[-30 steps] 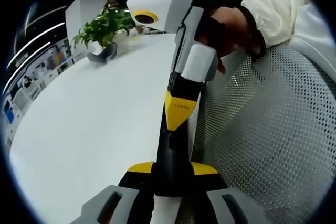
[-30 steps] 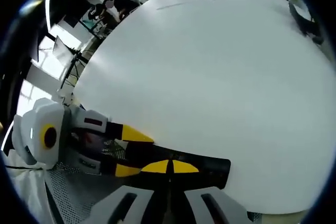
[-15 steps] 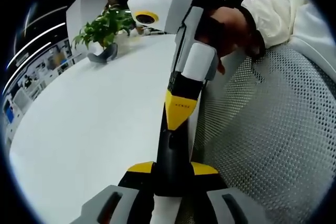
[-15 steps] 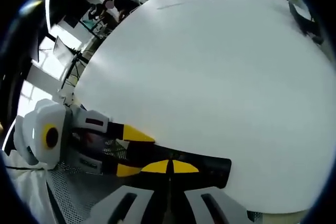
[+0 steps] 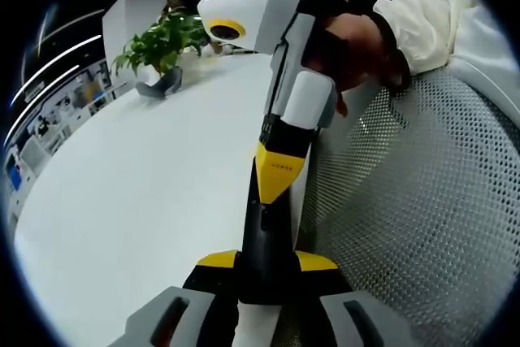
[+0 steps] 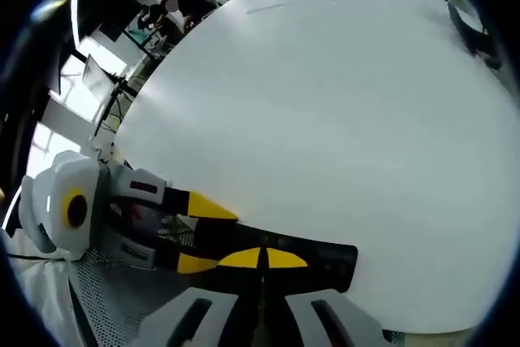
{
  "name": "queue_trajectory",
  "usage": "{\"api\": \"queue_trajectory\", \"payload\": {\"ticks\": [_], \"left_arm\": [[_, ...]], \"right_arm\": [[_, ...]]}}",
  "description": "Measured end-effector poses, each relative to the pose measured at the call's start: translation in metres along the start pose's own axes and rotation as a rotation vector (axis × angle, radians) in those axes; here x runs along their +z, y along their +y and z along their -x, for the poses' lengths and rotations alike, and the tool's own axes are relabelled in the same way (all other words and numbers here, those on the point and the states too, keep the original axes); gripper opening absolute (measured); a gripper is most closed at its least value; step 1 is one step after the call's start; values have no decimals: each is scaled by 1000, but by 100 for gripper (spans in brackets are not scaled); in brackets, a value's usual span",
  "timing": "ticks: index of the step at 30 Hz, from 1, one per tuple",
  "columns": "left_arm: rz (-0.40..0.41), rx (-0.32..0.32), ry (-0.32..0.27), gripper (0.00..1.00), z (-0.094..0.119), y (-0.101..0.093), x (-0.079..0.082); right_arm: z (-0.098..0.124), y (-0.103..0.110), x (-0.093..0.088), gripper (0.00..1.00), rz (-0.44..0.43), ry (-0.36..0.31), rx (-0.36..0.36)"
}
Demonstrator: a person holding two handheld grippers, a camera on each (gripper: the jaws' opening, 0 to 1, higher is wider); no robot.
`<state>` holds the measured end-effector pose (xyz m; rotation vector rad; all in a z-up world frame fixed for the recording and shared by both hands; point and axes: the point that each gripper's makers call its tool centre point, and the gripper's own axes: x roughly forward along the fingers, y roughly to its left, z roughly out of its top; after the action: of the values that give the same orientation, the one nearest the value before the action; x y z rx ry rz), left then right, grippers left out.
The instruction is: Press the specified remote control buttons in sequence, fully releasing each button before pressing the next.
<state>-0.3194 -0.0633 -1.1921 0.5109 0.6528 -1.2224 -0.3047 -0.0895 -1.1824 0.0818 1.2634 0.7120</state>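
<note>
Remote control [image 5: 264, 253]: black, at the white table [image 5: 146, 193] edge
Left gripper [image 5: 264, 262]: jaws clamped on its end
Right gripper [image 6: 262, 259]: jaws together, tip apparently touching the remote

Ahead of the jaws the white worktop [image 6: 325, 119] lies bare; a potted plant [image 5: 158, 46] stands far off, a mesh chair [image 5: 422, 217] crowds alongside.
</note>
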Motion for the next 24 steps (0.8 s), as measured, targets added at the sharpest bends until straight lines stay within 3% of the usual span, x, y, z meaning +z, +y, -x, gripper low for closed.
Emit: {"api": "queue_trajectory", "payload": {"ticks": [4,13,15,17,19,24], "left_arm": [[1,2,0,24,0,0,0],[4,0,-2,24,0,0,1],[4,1,-2,24,0,0,0],[4,1,-2,24,0,1,0],[4,2,-2,25,0,1,0],[4,2,-2,25,0,0,0]], "right_arm": [[-1,1,1,0,53,-9,-24],[0,-1,2,0,27,-5,-14],[4,-13,7,0,65,-17,-104],[7,-9,9,0,54,-37,-75],[8,1,11,0,-4,-54,0],[11,-3,6,0,-42,-33,-3]]}}
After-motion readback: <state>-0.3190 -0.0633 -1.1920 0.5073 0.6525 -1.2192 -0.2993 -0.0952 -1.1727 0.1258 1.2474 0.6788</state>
